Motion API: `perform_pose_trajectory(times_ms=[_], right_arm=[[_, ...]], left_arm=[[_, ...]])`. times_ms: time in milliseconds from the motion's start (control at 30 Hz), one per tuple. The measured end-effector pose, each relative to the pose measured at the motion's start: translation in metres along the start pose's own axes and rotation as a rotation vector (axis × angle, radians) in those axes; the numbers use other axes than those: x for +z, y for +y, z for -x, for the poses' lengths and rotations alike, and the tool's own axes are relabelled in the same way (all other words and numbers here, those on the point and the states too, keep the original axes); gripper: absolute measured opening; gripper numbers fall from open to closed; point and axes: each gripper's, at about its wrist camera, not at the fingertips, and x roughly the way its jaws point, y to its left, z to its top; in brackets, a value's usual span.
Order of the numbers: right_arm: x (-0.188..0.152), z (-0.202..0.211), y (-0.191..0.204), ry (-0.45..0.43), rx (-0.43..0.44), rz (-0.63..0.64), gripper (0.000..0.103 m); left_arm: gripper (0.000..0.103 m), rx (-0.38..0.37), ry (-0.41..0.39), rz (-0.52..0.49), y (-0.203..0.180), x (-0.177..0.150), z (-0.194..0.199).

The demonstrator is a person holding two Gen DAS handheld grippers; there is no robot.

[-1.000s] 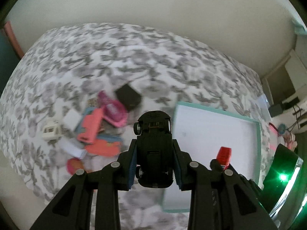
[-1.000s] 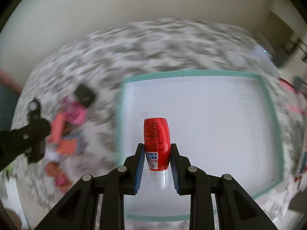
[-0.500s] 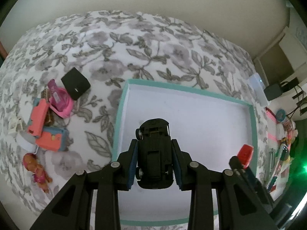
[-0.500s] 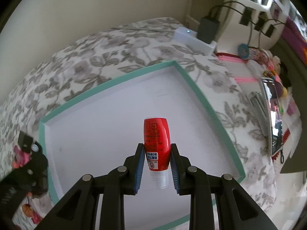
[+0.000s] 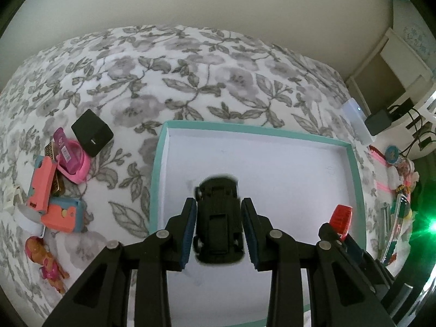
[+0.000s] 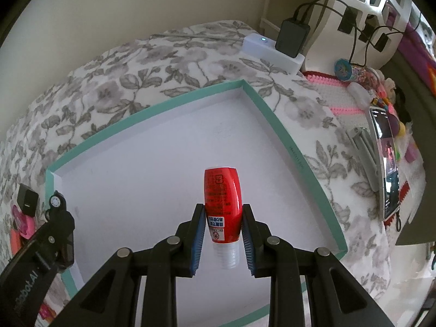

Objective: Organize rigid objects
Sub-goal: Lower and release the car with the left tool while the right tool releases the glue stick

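Over the teal-rimmed tray (image 5: 156, 163), fingers (image 5: 188, 231) clamp the black toy car (image 5: 218, 218).

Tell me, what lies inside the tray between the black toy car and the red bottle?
Only bare white tray floor separates the car and bottle, seen from the left wrist.

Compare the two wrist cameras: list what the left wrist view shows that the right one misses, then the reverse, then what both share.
Only the left wrist view: the doll and the coral toy camera in the pile left of the box, plus the underside of the black toy car clamped in the left gripper.

Only the right wrist view: the phone with its lit screen, and the printed label on the red bottle clamped in the right gripper.

Both: the teal-rimmed box, the floral bedspread, the black cube, the white hub, and each other's gripper.
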Motion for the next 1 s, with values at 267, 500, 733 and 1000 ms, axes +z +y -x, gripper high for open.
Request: perform_pose_trajectory(times_ms=[267, 500, 733, 1000], right_arm=[[-0.001, -0.002, 0.004, 0.015, 0.002, 0.019, 0.028], [-0.001, 0.000, 0.010, -0.004, 0.002, 0.048, 0.029], [-0.001, -0.002, 0.010, 0.000, -0.001, 0.059, 0.034], [-0.002, 0.003, 0.023, -0.034, 0.015, 0.124, 0.067]], left_arm=[[0.049, 0.028, -0.018, 0.005, 0.003, 0.000, 0.003], [0.064, 0.099, -0.030, 0.029, 0.013, -0.001, 0.002], [0.068, 0.159, -0.030, 0.075, 0.027, -0.002, -0.002], [0.083, 0.226, -0.046, 0.138, 0.044, -0.002, -0.001]])
